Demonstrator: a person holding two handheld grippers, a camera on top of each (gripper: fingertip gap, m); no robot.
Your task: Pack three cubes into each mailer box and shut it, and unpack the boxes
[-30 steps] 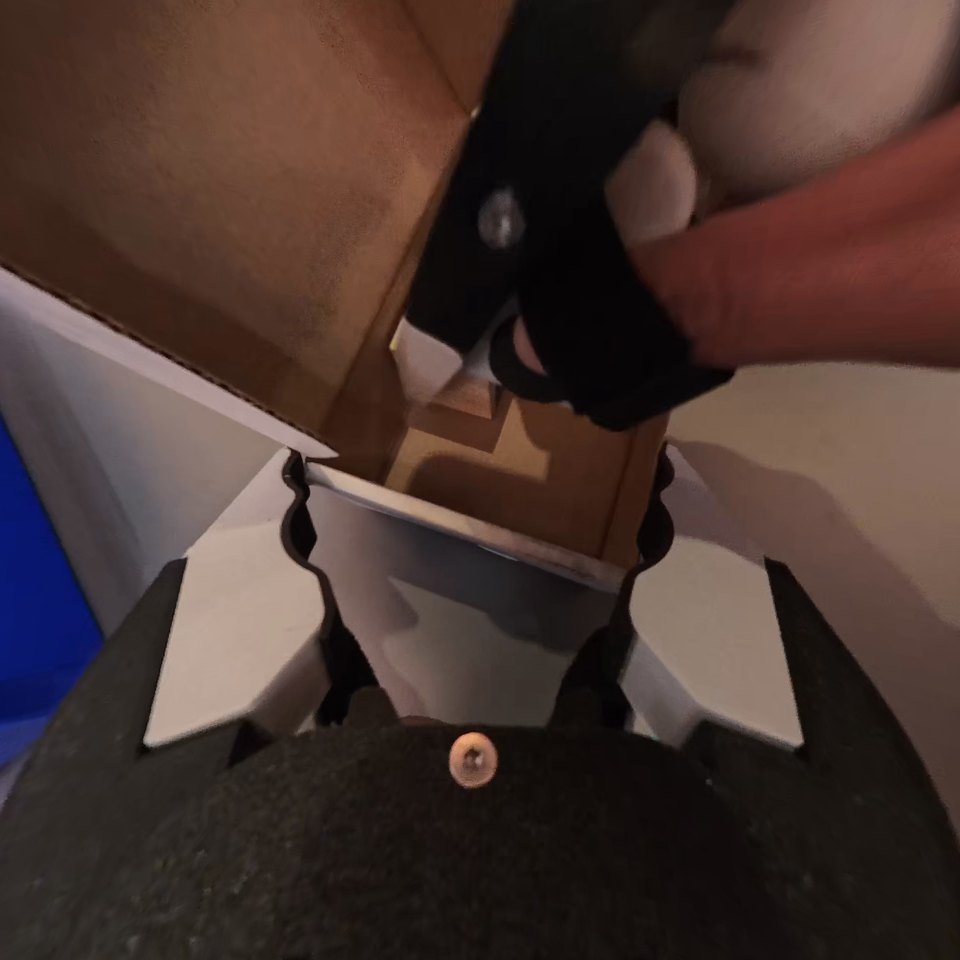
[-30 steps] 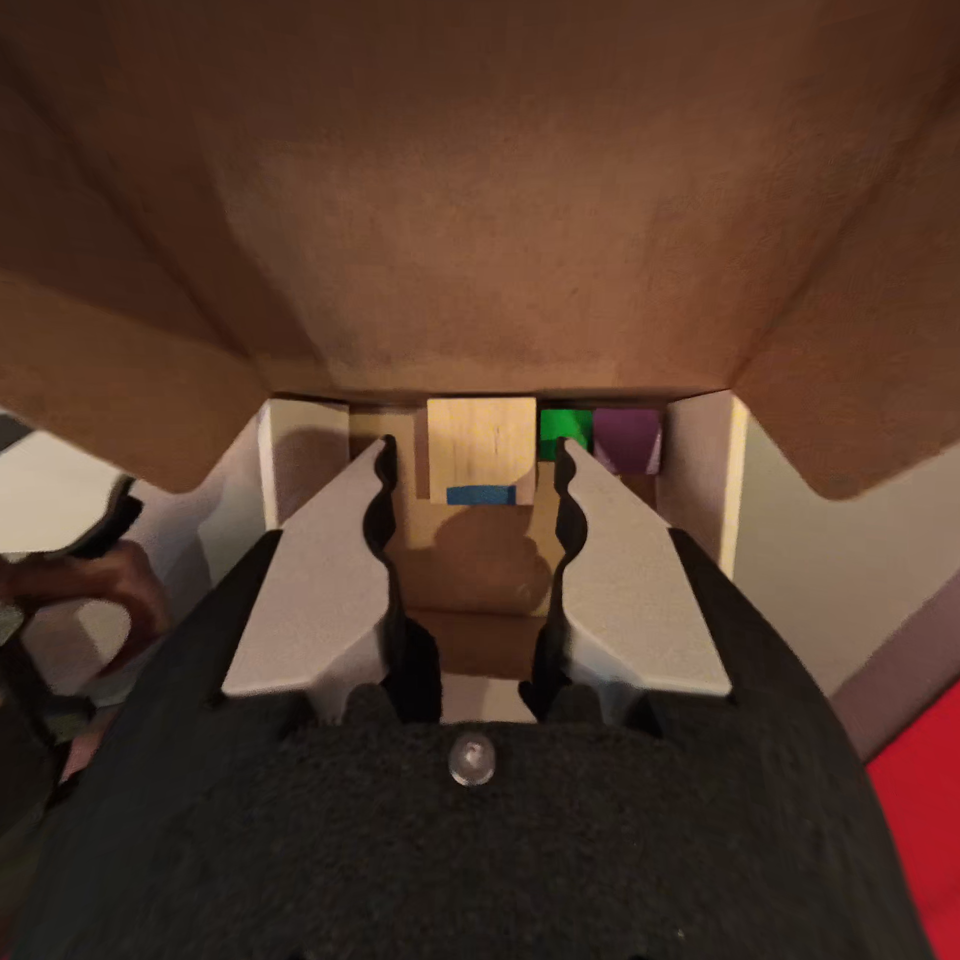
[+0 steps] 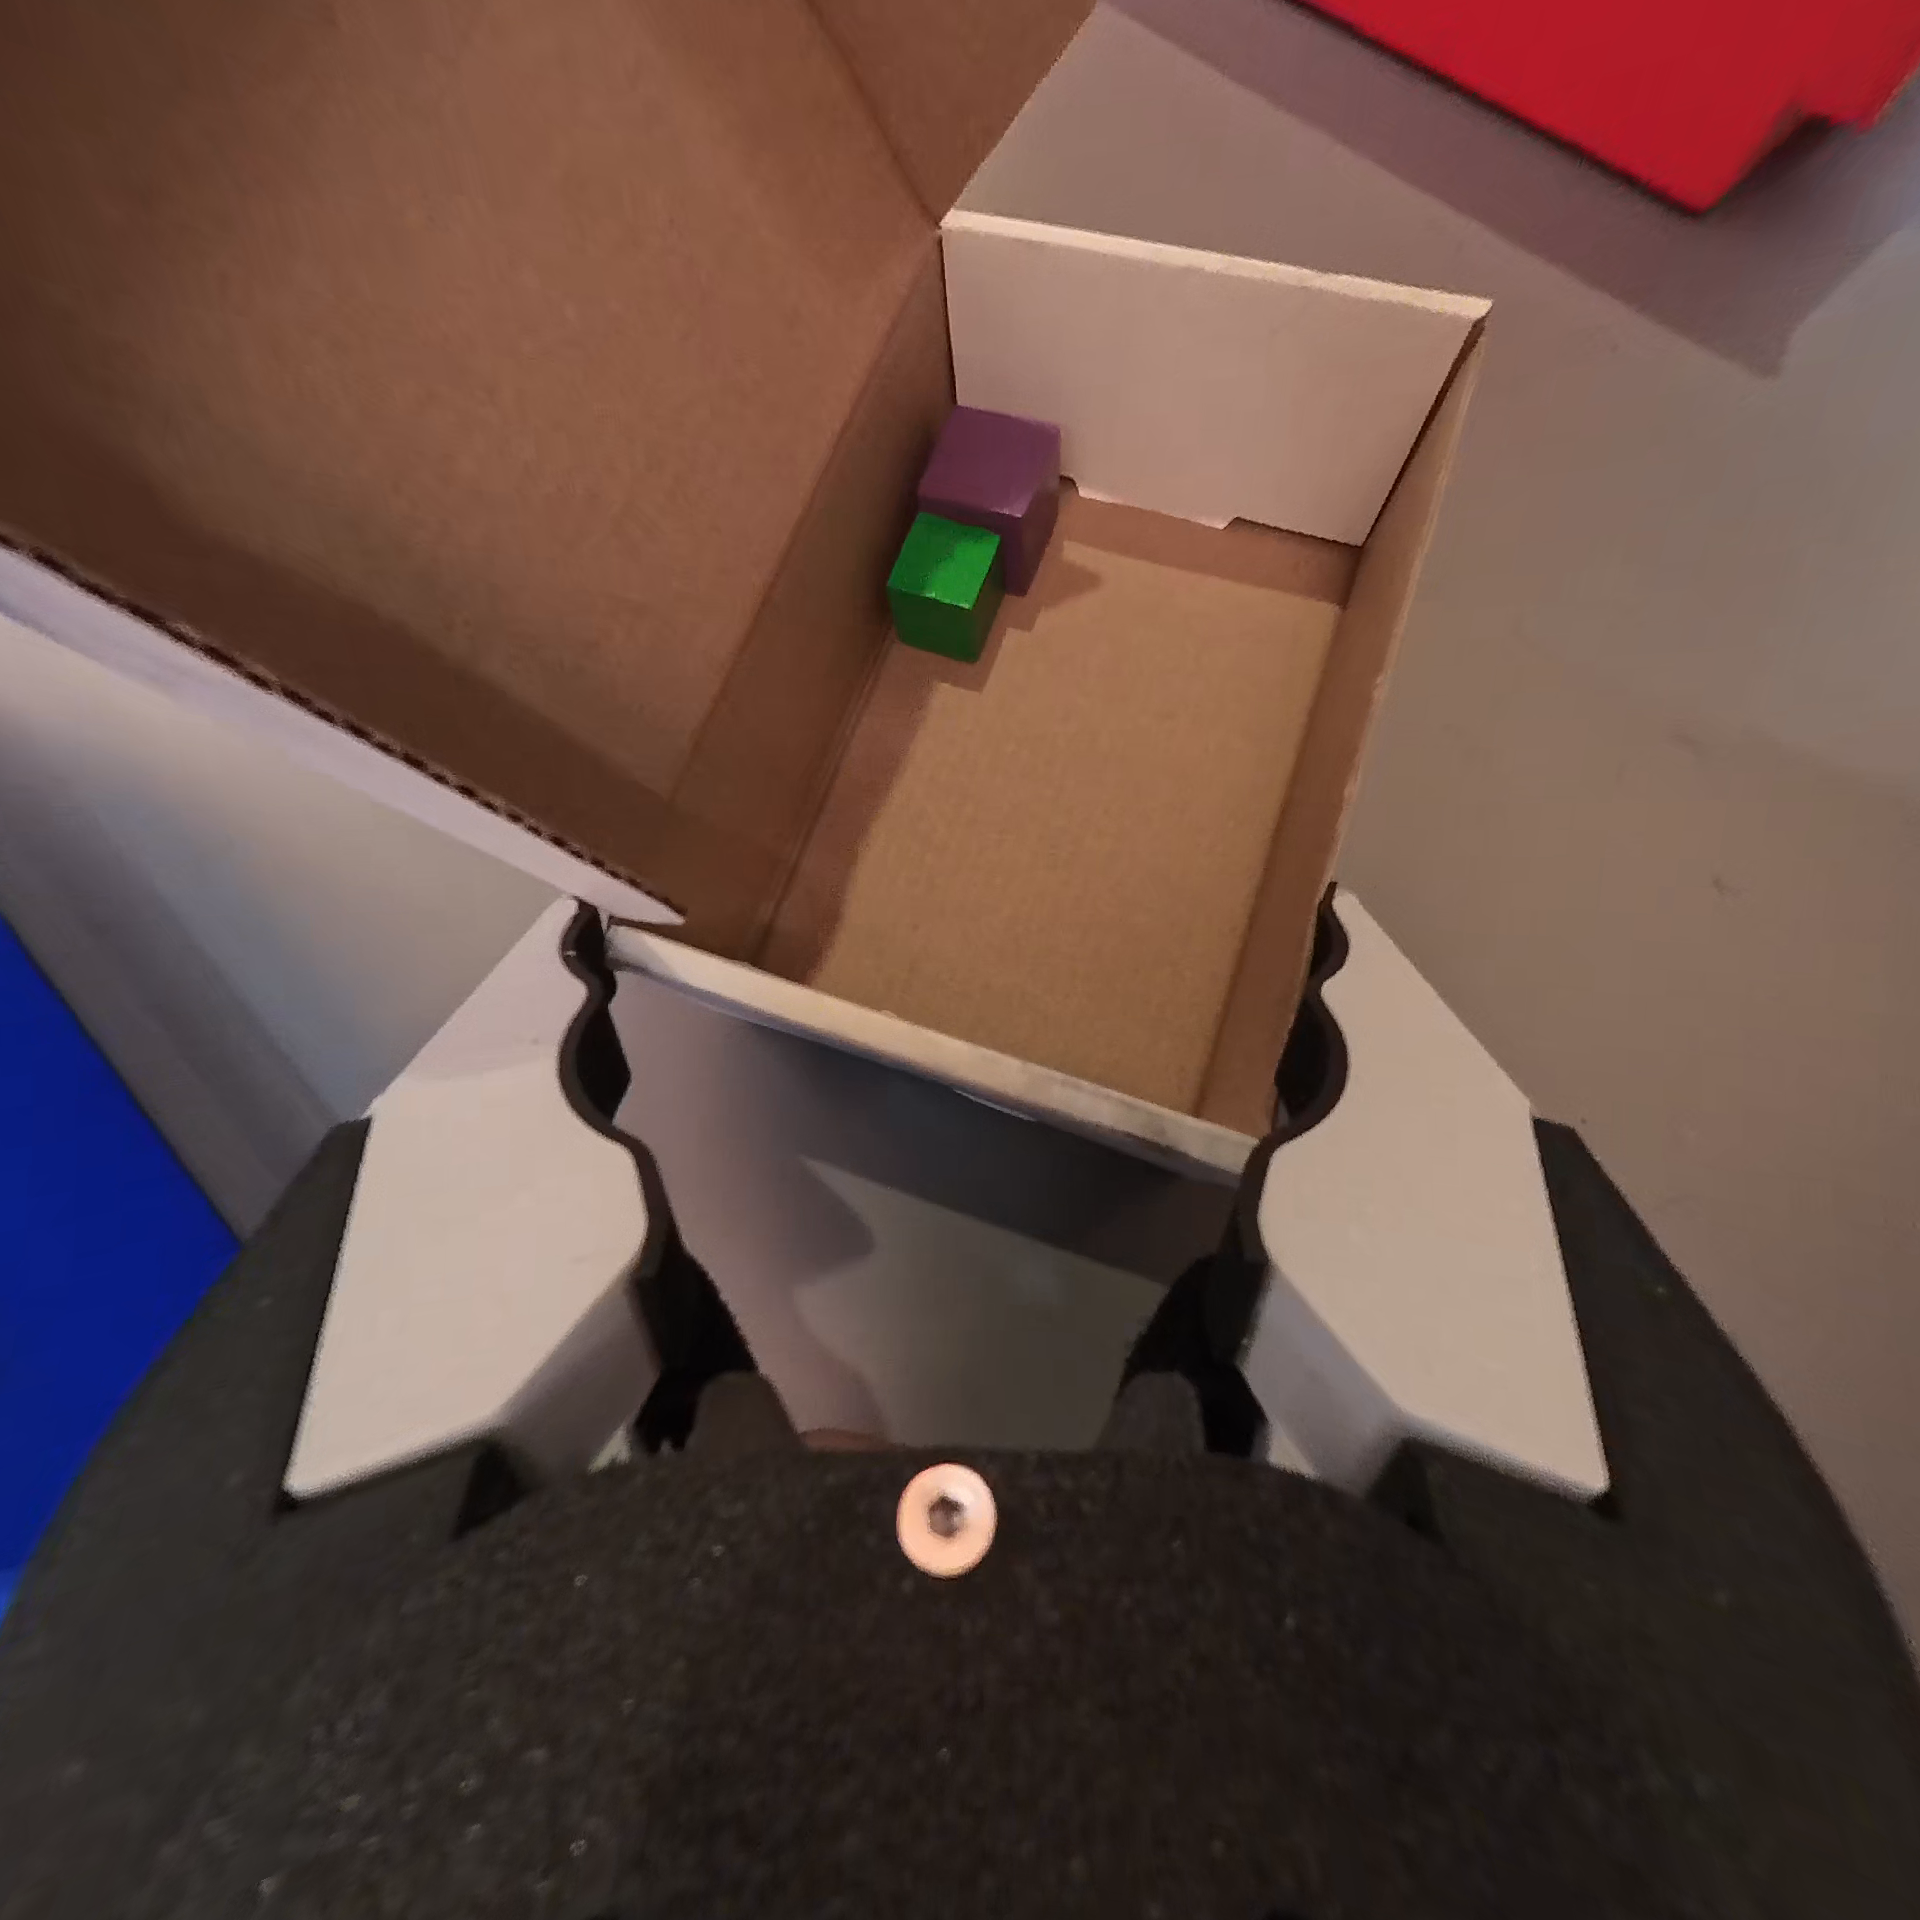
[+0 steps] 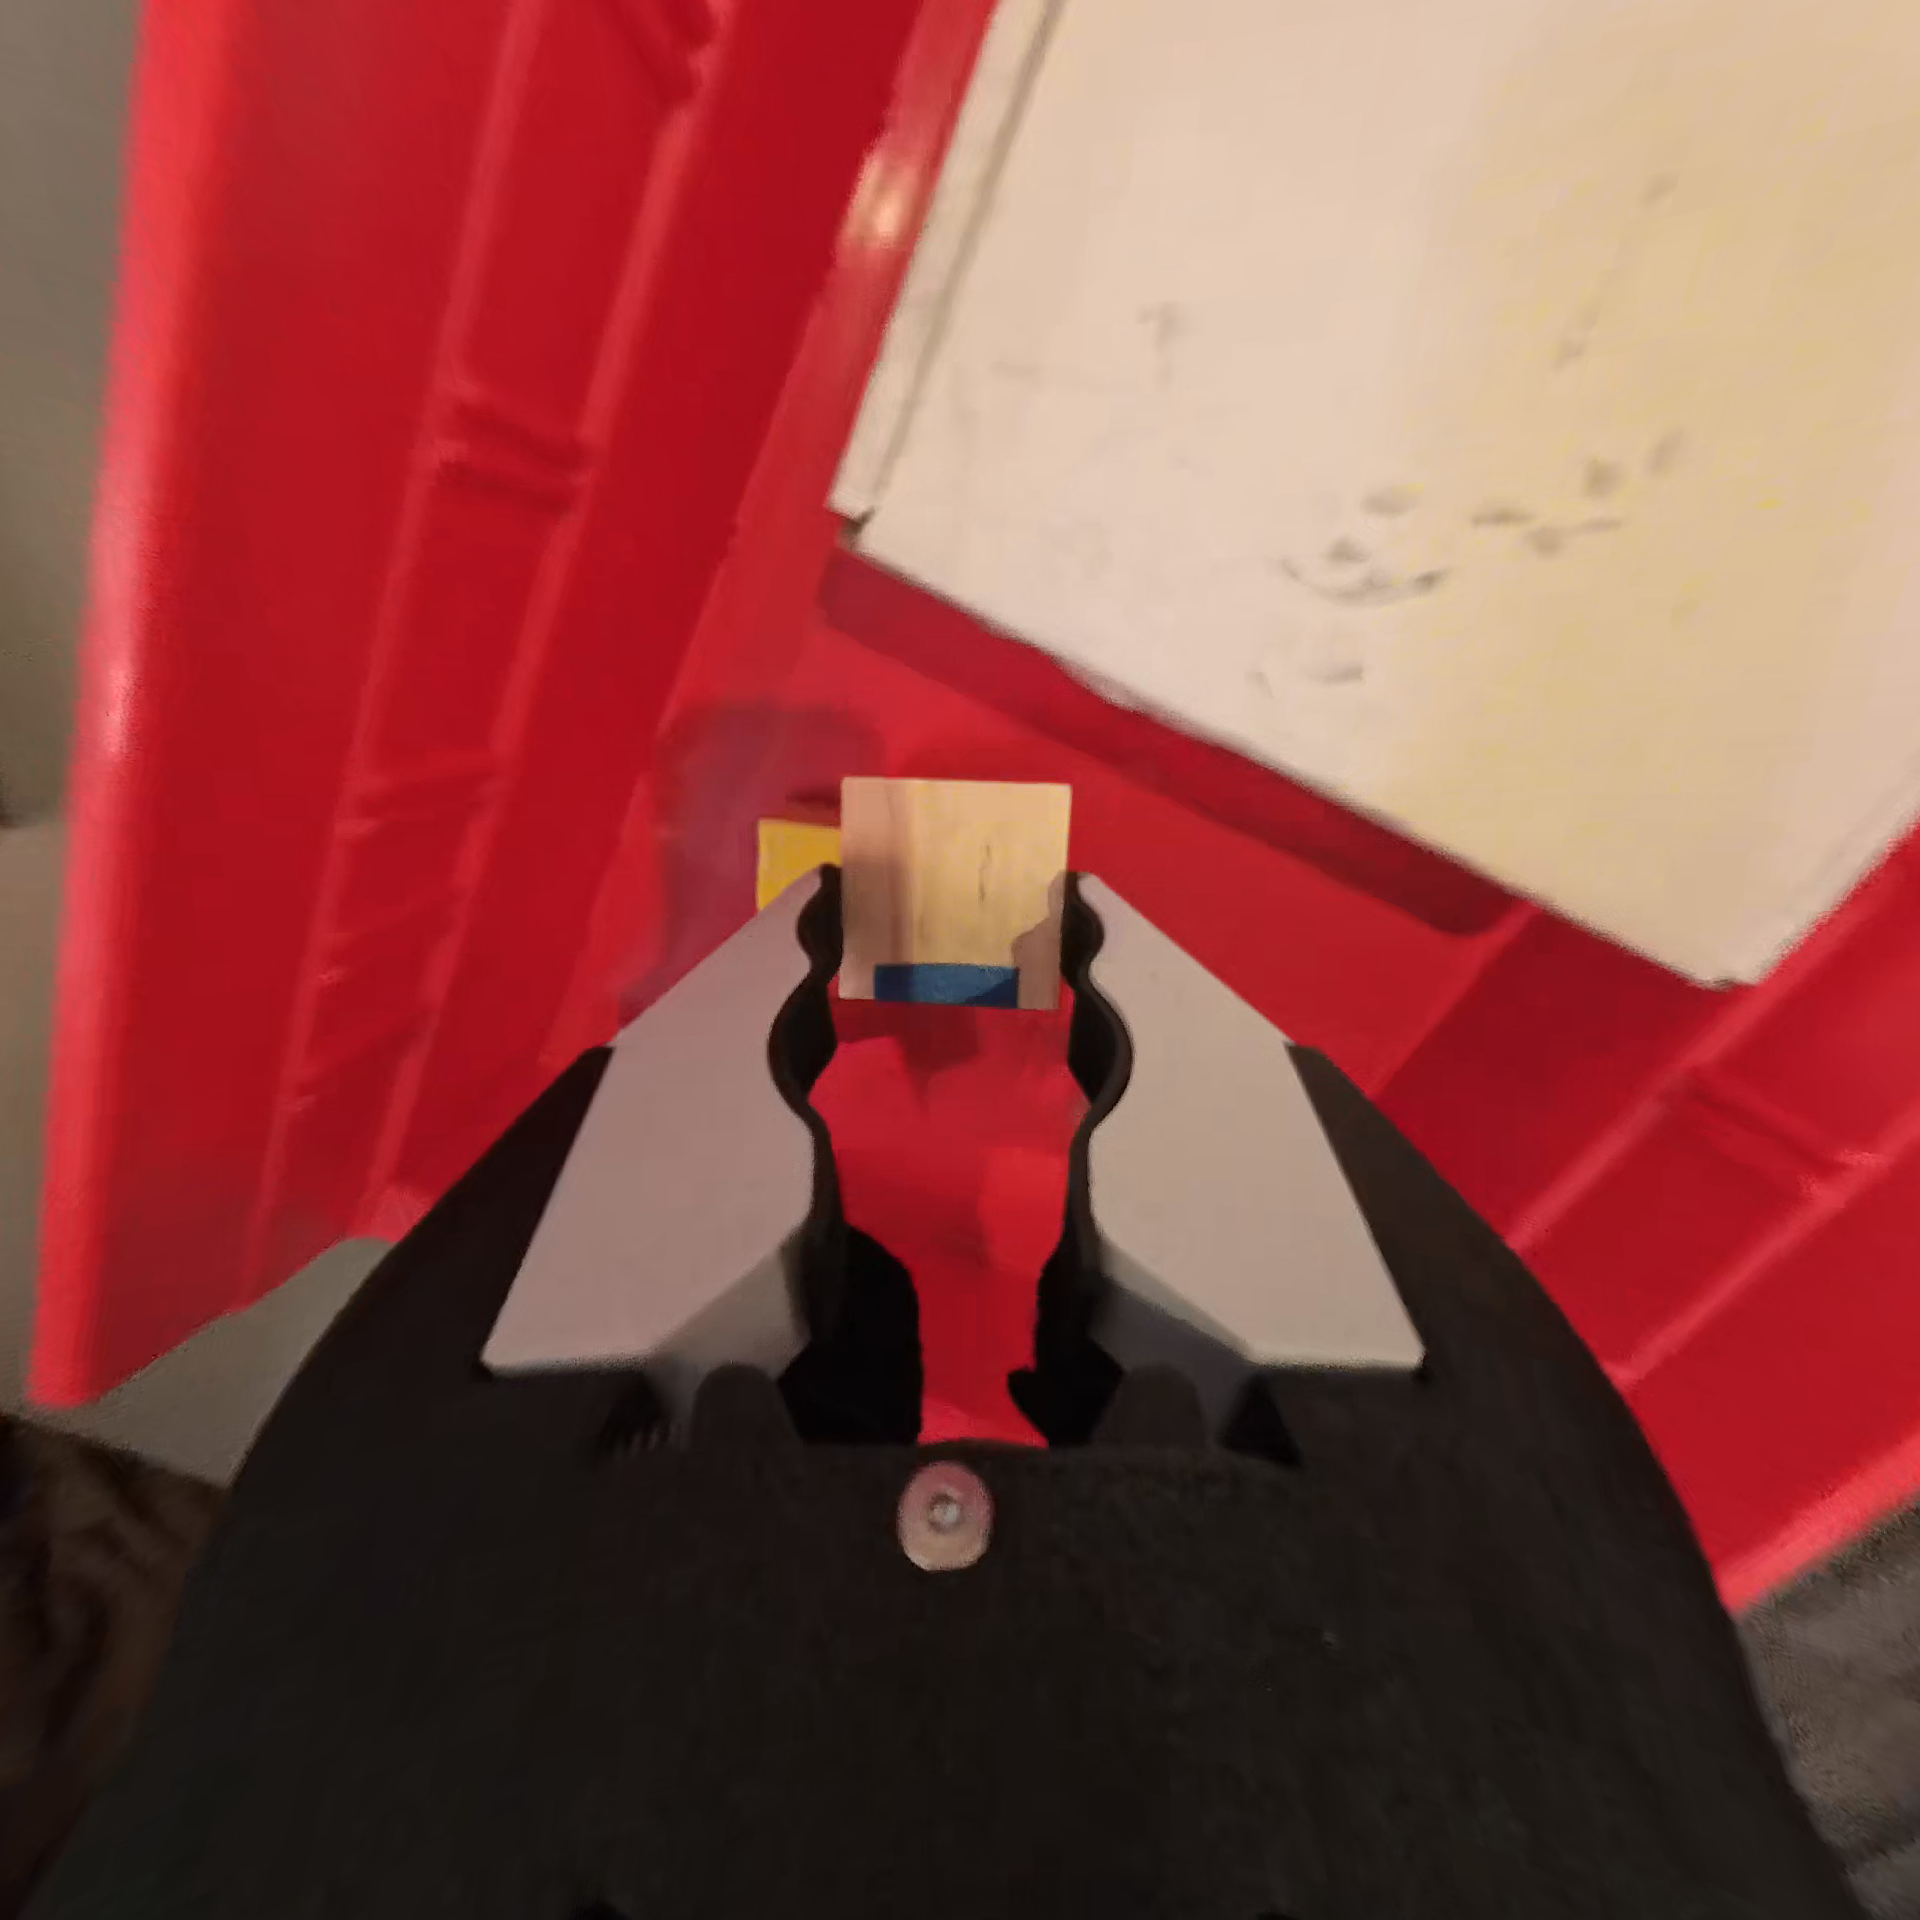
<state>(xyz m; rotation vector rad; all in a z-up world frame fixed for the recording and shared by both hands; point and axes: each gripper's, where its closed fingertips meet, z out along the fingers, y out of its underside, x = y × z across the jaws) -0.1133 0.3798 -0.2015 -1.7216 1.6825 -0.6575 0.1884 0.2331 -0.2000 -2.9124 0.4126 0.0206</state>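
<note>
brown cardboard lines the open mailer box (image 3: 1091, 790), whose outer faces are white. its lid (image 3: 436, 395) stands raised on the left side. inside, a green cube (image 3: 943, 597) and a purple cube (image 3: 995, 473) sit touching each other in the far left corner, against the wall below the lid; the other part of the floor is bare. the left tool (image 3: 951, 1023) is spread wide, one finger on each side of the box's near end wall, its tips touching or nearly touching the two corners; whether it presses them i cannot tell. the box rests on a grey tabletop (image 3: 1621, 748), with a blue thing (image 3: 94, 1195) at the left edge and a red one (image 3: 1621, 83) in the far right corner.

the right tool (image 4: 951, 925) is closed to a narrow gap on a pale wooden cube (image 4: 956, 888) with a blue strip along its lower edge, held at the fingertips over a red bin (image 4: 436, 582). a yellow cube (image 4: 792, 860) shows just behind the left finger. a white closed box (image 4: 1434, 416) lies tilted in the bin, up and to the right.
</note>
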